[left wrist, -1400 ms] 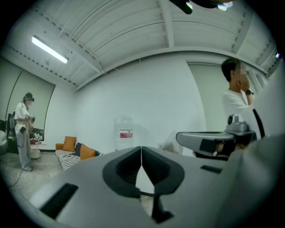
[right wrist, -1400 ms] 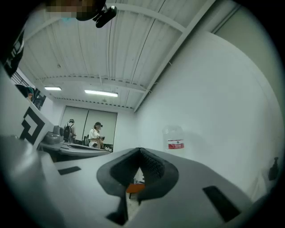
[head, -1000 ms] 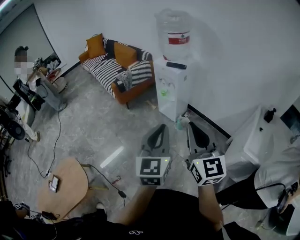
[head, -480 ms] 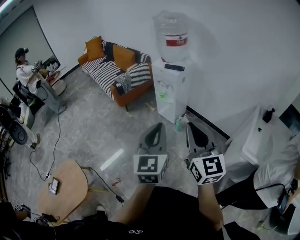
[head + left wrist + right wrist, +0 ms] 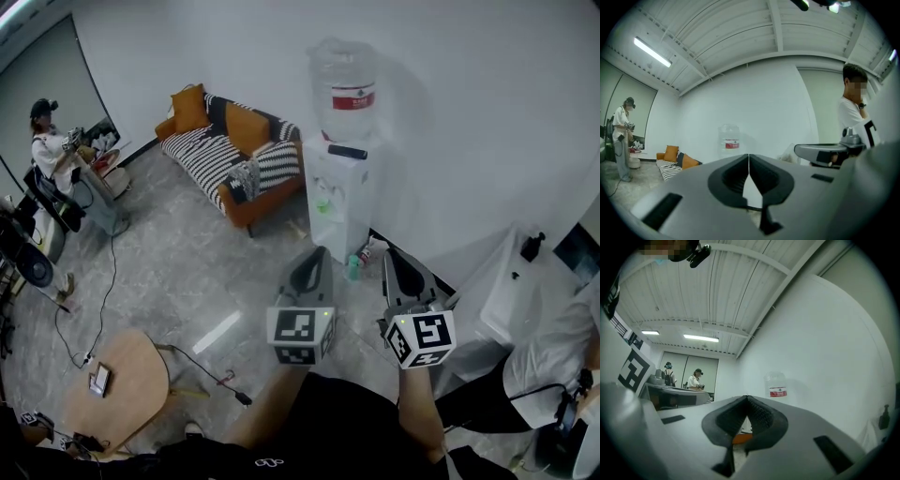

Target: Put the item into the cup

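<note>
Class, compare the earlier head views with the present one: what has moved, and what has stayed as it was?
Only the view shifted: the water dispenser and the sofa sit slightly lower in the head view, so the camera probably tipped up a little. Nothing was taken hold of or let go. The left gripper and the right gripper stay held out side by side, jaws together and empty.

right gripper [image 5: 394,253] has drifted rightward from the water dispenser [image 5: 337,187] and now stands clear of its base. the white object [image 5: 376,247] at the dispenser's foot, beside a small green bottle [image 5: 353,268], is more fully exposed (earlier crowded by that gripper). the dispenser sits lower in the head view.
</note>
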`<state>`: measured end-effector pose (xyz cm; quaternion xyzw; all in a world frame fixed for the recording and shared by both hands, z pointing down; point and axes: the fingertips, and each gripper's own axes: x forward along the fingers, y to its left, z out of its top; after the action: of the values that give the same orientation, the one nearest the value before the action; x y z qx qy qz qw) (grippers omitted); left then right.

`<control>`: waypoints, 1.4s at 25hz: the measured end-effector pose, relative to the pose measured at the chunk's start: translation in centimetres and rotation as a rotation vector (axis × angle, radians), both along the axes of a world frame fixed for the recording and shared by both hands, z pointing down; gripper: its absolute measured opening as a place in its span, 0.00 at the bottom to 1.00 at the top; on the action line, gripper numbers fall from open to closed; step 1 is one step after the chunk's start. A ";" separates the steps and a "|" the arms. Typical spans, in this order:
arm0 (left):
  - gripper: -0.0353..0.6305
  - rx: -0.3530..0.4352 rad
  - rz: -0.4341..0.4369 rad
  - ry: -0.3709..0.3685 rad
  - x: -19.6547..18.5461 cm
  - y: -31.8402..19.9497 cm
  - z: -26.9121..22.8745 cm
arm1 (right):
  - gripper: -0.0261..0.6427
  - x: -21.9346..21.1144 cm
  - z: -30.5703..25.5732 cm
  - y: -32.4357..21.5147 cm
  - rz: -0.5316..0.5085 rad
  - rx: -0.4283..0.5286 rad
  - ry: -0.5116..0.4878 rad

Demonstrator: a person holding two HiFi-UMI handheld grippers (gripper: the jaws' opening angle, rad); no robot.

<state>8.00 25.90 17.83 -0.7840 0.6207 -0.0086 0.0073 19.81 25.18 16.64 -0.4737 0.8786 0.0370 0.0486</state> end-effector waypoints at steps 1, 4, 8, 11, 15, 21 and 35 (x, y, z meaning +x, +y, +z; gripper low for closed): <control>0.07 0.006 -0.002 -0.001 -0.2 -0.3 -0.1 | 0.06 0.0 -0.1 -0.4 0.001 0.004 0.001; 0.07 0.029 -0.006 0.010 -0.9 -1.3 -0.5 | 0.06 -0.6 -0.2 -1.4 -0.003 0.018 0.008; 0.07 0.032 -0.015 0.024 -2.2 -3.3 -0.4 | 0.06 -1.5 0.6 -3.7 -0.009 0.004 0.009; 0.07 0.011 -0.035 0.017 -3.4 -5.3 0.3 | 0.06 -2.0 1.1 -5.8 -0.006 -0.011 0.001; 0.07 -0.008 -0.045 0.036 -4.8 -8.6 1.2 | 0.06 -3.0 2.0 -9.0 -0.011 -0.038 0.002; 0.07 -0.093 -0.047 0.010 -6.1 -14.9 3.5 | 0.06 -4.5 3.7 -15.0 -0.019 -0.101 -0.035; 0.07 -0.228 -0.084 0.050 -12.4 -27.7 10.1 | 0.06 -13.5 8.1 -28.6 -0.079 -0.186 0.072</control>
<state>-4.41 -1.75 27.95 -0.7531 0.6478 -0.0598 -0.0975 6.34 -3.41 24.76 -0.4395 0.8974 -0.0295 -0.0258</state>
